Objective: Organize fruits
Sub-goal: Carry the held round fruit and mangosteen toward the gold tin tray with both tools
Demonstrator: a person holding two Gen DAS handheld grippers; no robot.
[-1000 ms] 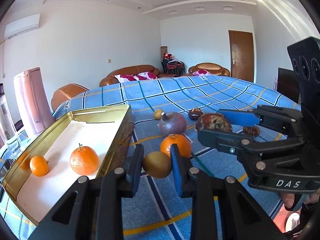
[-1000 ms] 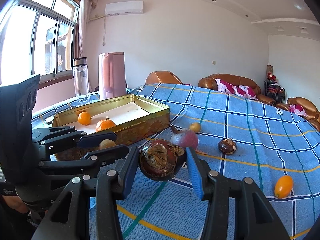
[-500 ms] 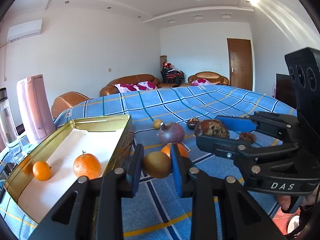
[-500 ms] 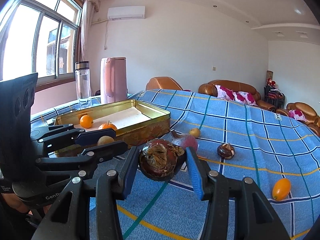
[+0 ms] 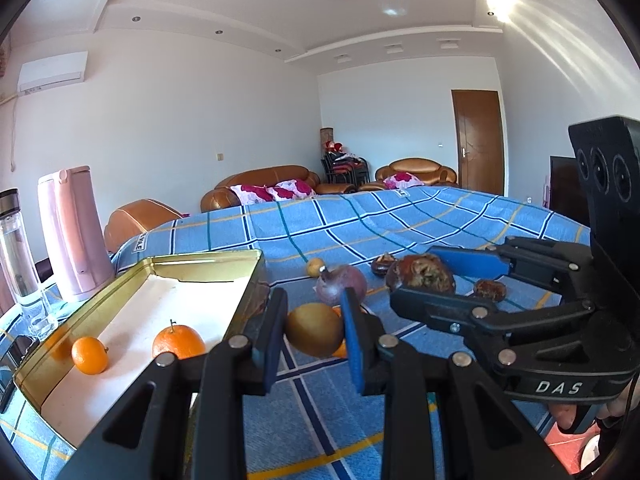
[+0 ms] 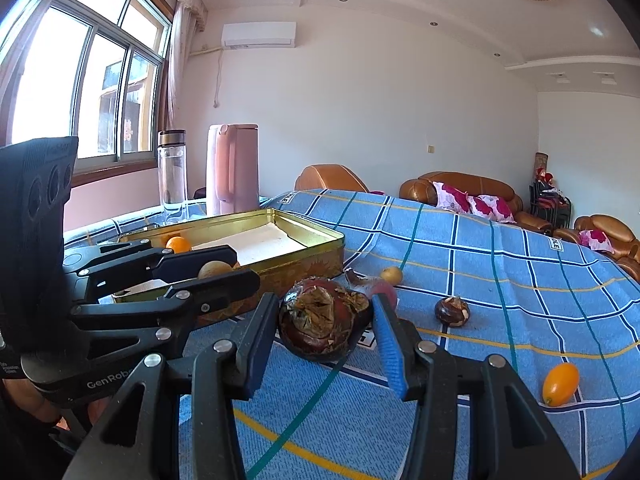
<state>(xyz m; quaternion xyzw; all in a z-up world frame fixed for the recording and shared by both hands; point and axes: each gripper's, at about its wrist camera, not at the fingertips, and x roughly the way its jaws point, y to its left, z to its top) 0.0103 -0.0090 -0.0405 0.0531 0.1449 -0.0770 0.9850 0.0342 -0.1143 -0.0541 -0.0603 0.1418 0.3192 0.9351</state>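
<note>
My left gripper (image 5: 314,334) is shut on a round brown-yellow fruit (image 5: 314,330), held above the blue checked cloth just right of the gold tin tray (image 5: 200,268). Two oranges (image 5: 178,342) (image 5: 90,355) lie in the tray. My right gripper (image 6: 325,326) is shut on a dark, wrinkled brown fruit (image 6: 324,322), held above the cloth in front of the tray (image 6: 304,268). In the right wrist view the left gripper (image 6: 216,270) shows at the left with its fruit. A purple fruit (image 5: 340,284), a small yellow fruit (image 5: 315,267) and an orange oval fruit (image 6: 560,383) lie on the cloth.
A pink kettle (image 5: 74,236) and a glass bottle (image 5: 16,248) stand behind the tray. Two more dark brown fruits (image 5: 490,290) (image 6: 452,311) rest on the cloth. An orange (image 5: 340,350) lies mostly hidden behind the left gripper's fruit. Sofas stand beyond the table's far edge.
Both wrist views have tipped upward a little, showing more ceiling. Each gripper keeps its fruit, and the orange on the cloth has slid behind the left gripper's fruit.
</note>
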